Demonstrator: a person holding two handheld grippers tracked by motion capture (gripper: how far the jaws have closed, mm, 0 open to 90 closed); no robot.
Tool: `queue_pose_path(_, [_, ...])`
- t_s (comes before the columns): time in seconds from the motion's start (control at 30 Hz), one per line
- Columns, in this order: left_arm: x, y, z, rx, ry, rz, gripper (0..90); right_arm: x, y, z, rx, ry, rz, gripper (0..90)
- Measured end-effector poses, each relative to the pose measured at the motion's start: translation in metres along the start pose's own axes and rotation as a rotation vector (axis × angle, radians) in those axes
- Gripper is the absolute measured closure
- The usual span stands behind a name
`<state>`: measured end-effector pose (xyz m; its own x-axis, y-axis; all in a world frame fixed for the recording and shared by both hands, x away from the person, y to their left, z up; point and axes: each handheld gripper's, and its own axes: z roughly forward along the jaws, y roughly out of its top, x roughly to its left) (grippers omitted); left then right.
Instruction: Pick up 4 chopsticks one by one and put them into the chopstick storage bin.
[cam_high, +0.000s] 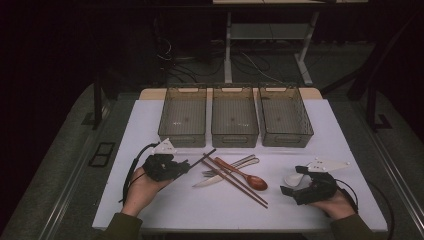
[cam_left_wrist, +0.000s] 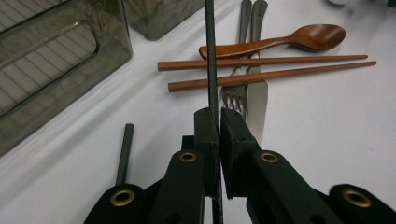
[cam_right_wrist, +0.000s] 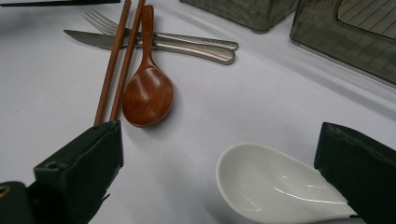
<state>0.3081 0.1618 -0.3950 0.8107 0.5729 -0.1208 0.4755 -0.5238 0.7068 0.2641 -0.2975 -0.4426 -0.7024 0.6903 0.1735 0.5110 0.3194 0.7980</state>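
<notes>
Black jaws of the left gripper (cam_left_wrist: 219, 122) are clamping a dark chopstick (cam_left_wrist: 211, 56), holding it above the fork (cam_left_wrist: 236, 95) and brown chopsticks (cam_left_wrist: 261, 62) on the table (cam_high: 320, 135). Right gripper (cam_right_wrist: 219, 172) jaws are standing apart around a white spoon (cam_right_wrist: 275, 186).

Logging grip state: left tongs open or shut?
Shut. The left tongs pinch a dark chopstick between their pads, no gap visible; it points out over the cutlery pile.

Dim overhead light falls on the pale worktop (cam_high: 300, 200) while its surroundings sink into black; close views stay sharp, with soft shadows.
</notes>
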Motion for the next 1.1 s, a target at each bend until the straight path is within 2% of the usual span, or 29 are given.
queue_pose_path(0.43, [0.002,0.018,0.004,-0.018,-0.010,0.008,85.3,0.000,0.000,-0.001,-0.002,-0.002,0.001,1.3])
queue_pose_path(1.1, [0.013,0.044,0.010,-0.046,-0.018,0.020,85.3,-0.001,0.000,-0.001,-0.007,-0.001,0.004,1.3])
